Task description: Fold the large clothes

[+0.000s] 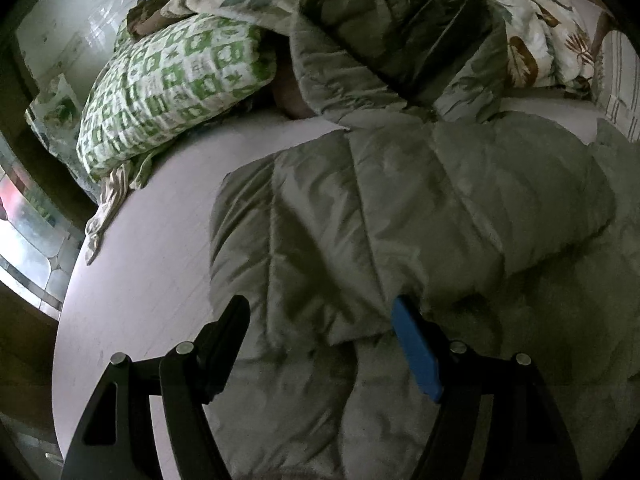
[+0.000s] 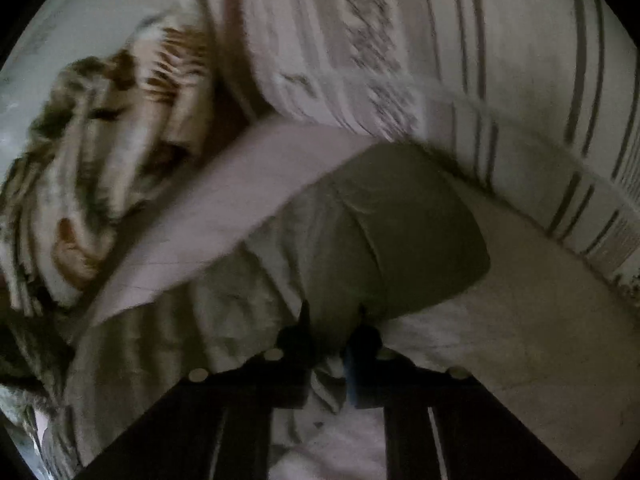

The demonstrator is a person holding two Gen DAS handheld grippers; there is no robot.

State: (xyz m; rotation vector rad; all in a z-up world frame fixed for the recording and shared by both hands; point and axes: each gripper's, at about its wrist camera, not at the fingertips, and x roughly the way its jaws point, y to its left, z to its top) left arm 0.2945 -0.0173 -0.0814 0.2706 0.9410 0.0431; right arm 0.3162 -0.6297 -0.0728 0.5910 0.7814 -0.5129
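a green checked pillow (image 1: 172, 92) lies beside a leaf-print quilt (image 1: 536, 40).

A bedroom in a home. A bed (image 1: 152, 248) with a pale lilac sheet fills most of the left wrist view. At its far left corner lies a green-and-white patterned pillow (image 1: 172, 88); behind the pillow, a leaf-print quilt (image 1: 536, 36) is heaped against a light wall (image 1: 72, 12). A striped cushion (image 2: 500, 64) rests at the bed's right side. Left of the bed, daylight enters through a window (image 1: 28, 248).
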